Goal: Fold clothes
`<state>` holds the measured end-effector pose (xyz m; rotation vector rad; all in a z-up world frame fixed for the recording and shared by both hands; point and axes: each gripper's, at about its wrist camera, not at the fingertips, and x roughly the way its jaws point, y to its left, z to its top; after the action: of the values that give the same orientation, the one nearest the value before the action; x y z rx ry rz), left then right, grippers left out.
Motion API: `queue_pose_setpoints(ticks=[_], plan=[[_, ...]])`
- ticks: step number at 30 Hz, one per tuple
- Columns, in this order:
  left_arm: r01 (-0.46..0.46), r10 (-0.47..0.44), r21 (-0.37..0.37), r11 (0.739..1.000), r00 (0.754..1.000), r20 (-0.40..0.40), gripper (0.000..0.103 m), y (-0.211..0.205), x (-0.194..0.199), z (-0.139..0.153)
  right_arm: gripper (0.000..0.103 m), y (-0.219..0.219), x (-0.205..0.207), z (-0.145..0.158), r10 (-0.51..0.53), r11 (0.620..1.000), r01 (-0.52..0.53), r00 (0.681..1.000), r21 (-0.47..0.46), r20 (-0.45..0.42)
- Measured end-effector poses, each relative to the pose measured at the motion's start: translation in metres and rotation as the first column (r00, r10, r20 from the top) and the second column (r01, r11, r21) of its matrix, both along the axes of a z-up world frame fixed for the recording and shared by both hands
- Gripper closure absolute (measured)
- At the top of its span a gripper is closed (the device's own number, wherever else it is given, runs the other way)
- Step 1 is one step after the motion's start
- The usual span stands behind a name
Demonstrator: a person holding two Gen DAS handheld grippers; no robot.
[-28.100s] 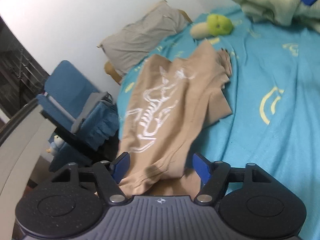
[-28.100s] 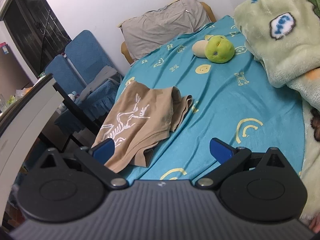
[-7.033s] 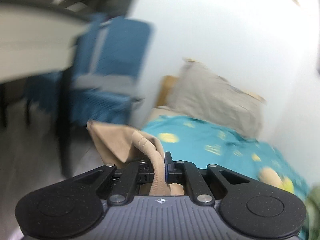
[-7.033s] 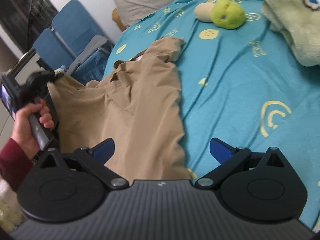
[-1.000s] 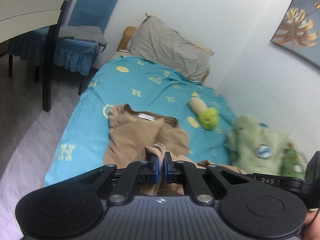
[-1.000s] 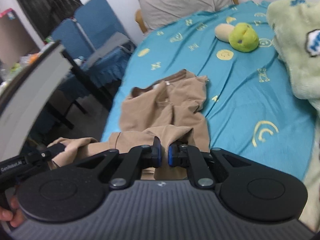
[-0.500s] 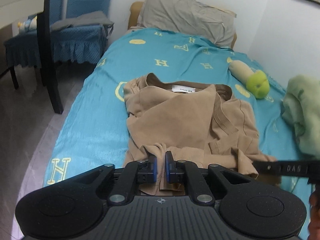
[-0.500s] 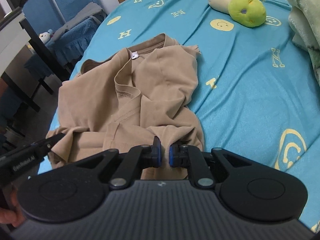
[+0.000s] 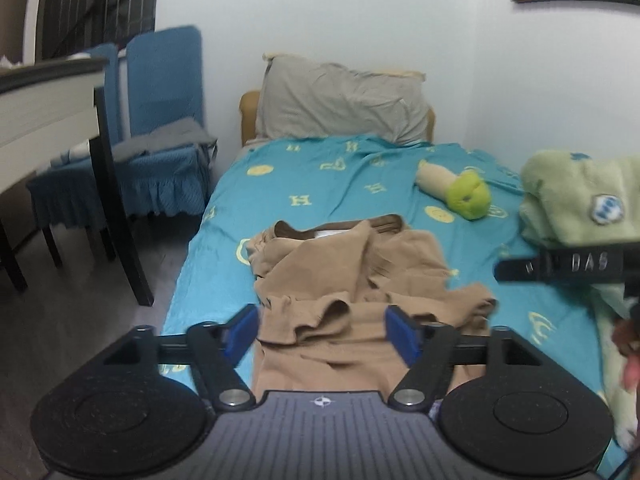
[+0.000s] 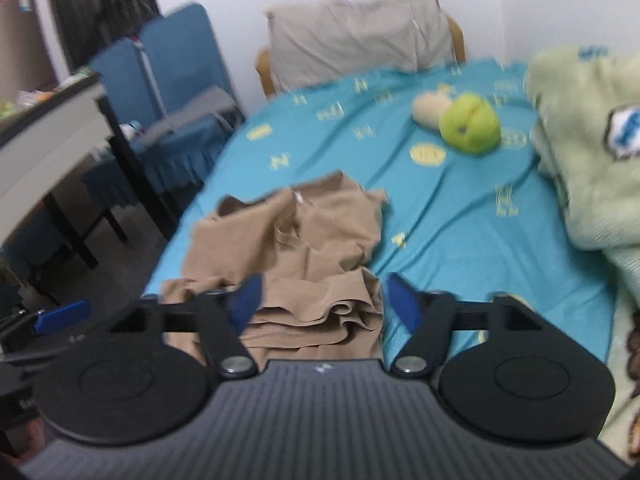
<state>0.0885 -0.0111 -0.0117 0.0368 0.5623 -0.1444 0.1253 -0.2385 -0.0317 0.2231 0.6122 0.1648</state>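
The tan shirt (image 9: 352, 276) lies bunched on the near part of the teal bed sheet (image 9: 320, 184), collar end toward the pillow (image 9: 340, 100), its lower hem rumpled in layers at the near edge of the bed. The left gripper (image 9: 322, 330) has its blue pads wide apart and its jaws are opening, the crumpled hem lying loose between them with neither pad pressing on it. Same story on the right gripper (image 10: 322, 300): jaws opening, spread wide, the stacked hem folds between them but free.

So this looks like the letting-go after laying the cloth down. To do it well, I'd say both tools should back straight off without dragging the hem, then the ridges near the hem want smoothing flat before any next fold, or the creases get locked in.

Further out, a green plush toy (image 9: 468, 196) sits on the sheet beyond the shirt, a pale green blanket (image 9: 580, 200) is heaped on the right, blue chairs (image 9: 160, 120) stand beside the bed.

Writing: the sheet carries yellow "H" letters and ring motifs; the black bar (image 9: 568, 266) of the other tool, crossing the left view, reads "DAS". A white neck label shows in the shirt's collar, too small to read.
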Motion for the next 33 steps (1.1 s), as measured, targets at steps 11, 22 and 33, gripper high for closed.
queue_pose_setpoints(ticks=[11,22,33], plan=[[-0.121,0.009,-0.314,0.942,0.942,-0.335,0.001,0.037,-0.028,-0.040,0.009,-0.015,-0.038,-0.005,0.006,0.968,0.020,0.995,0.249,-0.104],[-0.430,-0.037,-0.644,0.632,0.814,-0.580,0.030,0.085,0.013,-0.113,0.009,-0.020,-0.032,-0.059,0.078,0.805,0.167,0.921,0.569,-0.381],[-0.444,0.045,-0.729,0.521,0.867,-0.496,0.094,0.095,0.009,-0.108,0.009,0.003,-0.027,-0.127,0.153,0.611,0.360,0.820,0.705,-0.552]])
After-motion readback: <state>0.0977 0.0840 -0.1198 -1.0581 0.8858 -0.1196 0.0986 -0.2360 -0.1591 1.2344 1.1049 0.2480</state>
